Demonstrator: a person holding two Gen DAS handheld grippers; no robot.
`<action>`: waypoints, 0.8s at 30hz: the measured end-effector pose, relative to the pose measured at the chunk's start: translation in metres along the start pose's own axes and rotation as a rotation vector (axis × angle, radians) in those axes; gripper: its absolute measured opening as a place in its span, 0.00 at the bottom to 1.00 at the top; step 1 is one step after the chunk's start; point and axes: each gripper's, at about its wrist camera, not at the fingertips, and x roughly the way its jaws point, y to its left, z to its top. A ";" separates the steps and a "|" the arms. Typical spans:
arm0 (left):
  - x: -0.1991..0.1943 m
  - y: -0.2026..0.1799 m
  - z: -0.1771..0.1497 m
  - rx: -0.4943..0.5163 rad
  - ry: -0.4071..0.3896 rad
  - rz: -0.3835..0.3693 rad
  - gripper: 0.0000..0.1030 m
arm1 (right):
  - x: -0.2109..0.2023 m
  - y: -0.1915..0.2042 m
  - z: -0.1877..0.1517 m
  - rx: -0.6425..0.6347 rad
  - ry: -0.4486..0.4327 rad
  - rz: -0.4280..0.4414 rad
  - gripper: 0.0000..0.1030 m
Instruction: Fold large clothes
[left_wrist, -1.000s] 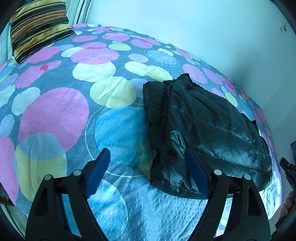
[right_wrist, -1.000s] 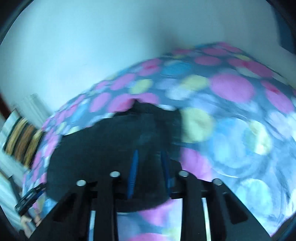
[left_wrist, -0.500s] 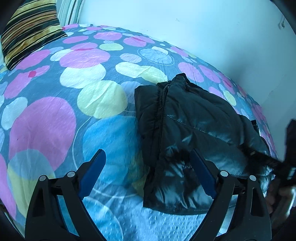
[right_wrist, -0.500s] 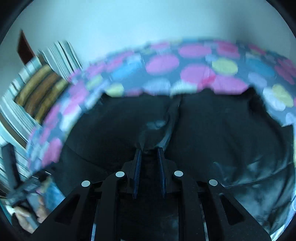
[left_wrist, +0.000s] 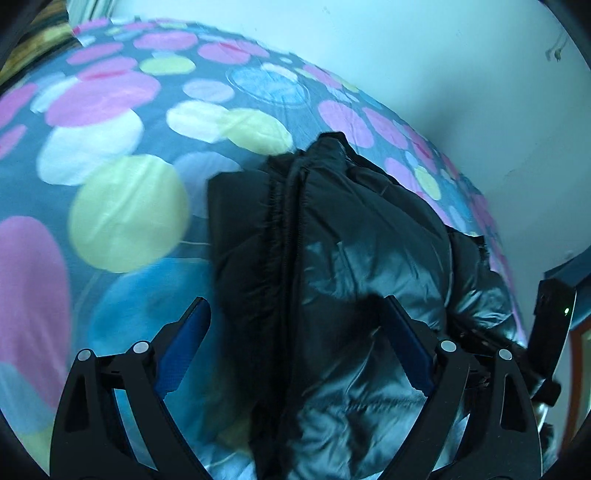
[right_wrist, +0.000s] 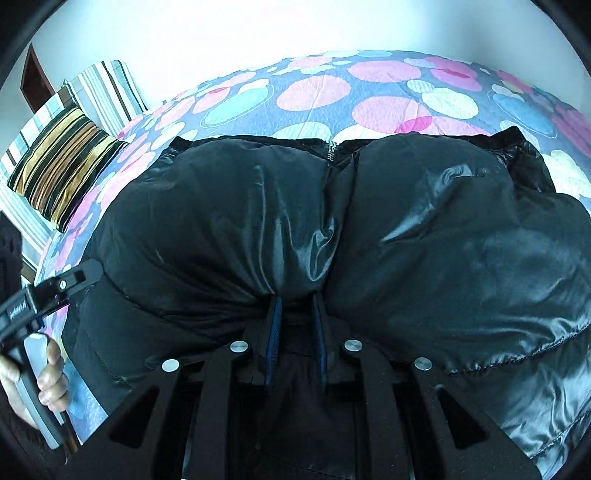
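A shiny black puffer jacket (left_wrist: 354, 266) lies folded on a bed with a sheet of coloured circles (left_wrist: 129, 206). It fills the right wrist view (right_wrist: 424, 236), zipper pull at its far edge. My left gripper (left_wrist: 295, 328) is open, its blue-padded fingers (left_wrist: 184, 343) spread either side of the jacket's near folded edge, just above it. My right gripper (right_wrist: 295, 306) is shut on a pinch of the jacket's fabric at its near middle. The left gripper also shows at the left edge of the right wrist view (right_wrist: 48, 291), held by a hand.
A striped yellow and black cushion (right_wrist: 62, 166) lies at the bed's far left corner, with striped bedding (right_wrist: 107, 88) behind it. A pale wall (left_wrist: 406, 55) runs along the bed's far side. The right gripper's body (left_wrist: 550, 321) stands at the jacket's right end.
My left gripper moved forward and right until its fingers straddle the jacket's edge. My right gripper swung onto the jacket and now pinches its fabric.
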 end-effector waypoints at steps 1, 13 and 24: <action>0.005 0.000 0.002 0.001 0.017 -0.016 0.90 | 0.000 0.000 0.000 0.001 0.000 0.001 0.15; 0.029 0.009 0.001 -0.021 0.079 -0.016 0.98 | 0.001 0.001 -0.002 -0.003 -0.017 -0.001 0.15; 0.019 -0.018 0.002 0.083 0.040 0.011 0.47 | 0.002 0.001 -0.003 -0.004 -0.030 -0.009 0.15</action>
